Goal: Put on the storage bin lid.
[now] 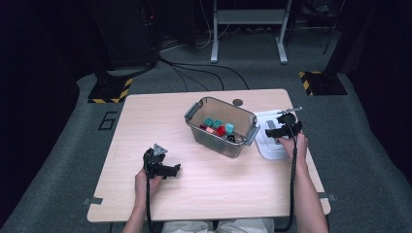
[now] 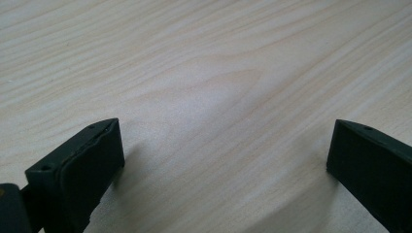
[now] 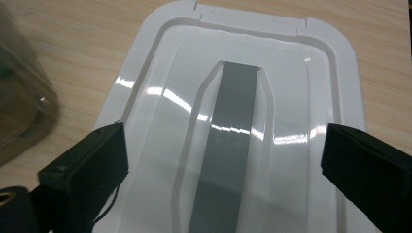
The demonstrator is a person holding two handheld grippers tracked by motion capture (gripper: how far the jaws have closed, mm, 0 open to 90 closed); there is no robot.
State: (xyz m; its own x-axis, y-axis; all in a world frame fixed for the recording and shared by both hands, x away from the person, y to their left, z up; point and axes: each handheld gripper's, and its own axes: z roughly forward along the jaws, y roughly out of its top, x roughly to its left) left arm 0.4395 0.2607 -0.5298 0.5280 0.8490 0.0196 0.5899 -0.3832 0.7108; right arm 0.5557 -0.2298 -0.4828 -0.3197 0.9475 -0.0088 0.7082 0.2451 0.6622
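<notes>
While the left tongs (image 1: 171, 169) rest low over the bare wood of the table (image 1: 121, 145) on the left side, their two black jaws stand wide apart with nothing between them, and the left gripper view has just pale wood grain under them. A hand (image 1: 145, 182) holds them from below, and a black cable runs back toward the person. Next, near the middle of the table, sits a see-through bin (image 1: 221, 127) with grey clips on its ends, and inside it lie small blocks (image 1: 217, 127) in teal, red and pink. Just beside the bin, on its right, lies the white lid (image 1: 271, 145) flat on the table, with a grey strip (image 3: 228, 145) running down its middle. Over that lid hang the right tongs (image 1: 277, 131), held by the other hand (image 1: 297, 145). Their jaws are wide open too, one on each side of the grey strip, and they have hold of nothing. Whether the jaw tips touch the lid, I cannot tell. Far back on the table is a small dark round thing (image 1: 237, 102)
</notes>
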